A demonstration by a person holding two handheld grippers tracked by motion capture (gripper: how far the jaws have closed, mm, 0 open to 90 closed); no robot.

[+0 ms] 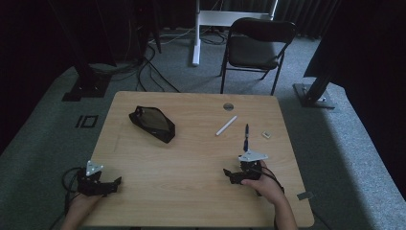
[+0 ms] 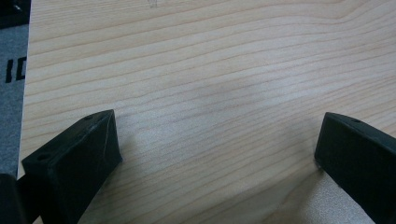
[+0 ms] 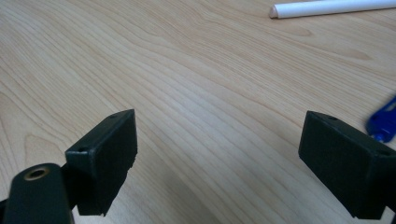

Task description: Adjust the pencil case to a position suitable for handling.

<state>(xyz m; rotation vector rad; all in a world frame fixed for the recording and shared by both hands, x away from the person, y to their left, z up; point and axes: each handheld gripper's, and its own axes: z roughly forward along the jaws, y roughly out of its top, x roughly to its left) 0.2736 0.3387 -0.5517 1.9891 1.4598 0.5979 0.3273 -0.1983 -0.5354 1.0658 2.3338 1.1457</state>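
Note:
On the wooden table (image 1: 191, 158), my left gripper (image 1: 114, 184) rests near the front left corner. Its jaws stand wide apart in the left gripper view (image 2: 217, 149), with bare wood between them. My right gripper (image 1: 230, 175) sits near the front right, held by a hand, and is open too (image 3: 217, 151) with nothing between its jaws. A blue pen (image 1: 246, 137) lies just beyond the right gripper, and its end shows at the right edge of the right gripper view (image 3: 384, 122). A white pen (image 1: 226, 125) (image 3: 327, 7) lies farther back.
A black pencil case (image 1: 152, 123) lies at the back left of the table. A small pale eraser (image 1: 266, 134) sits right of the blue pen, and a round grommet (image 1: 228, 106) near the far edge. A chair (image 1: 256, 45) stands beyond the table.

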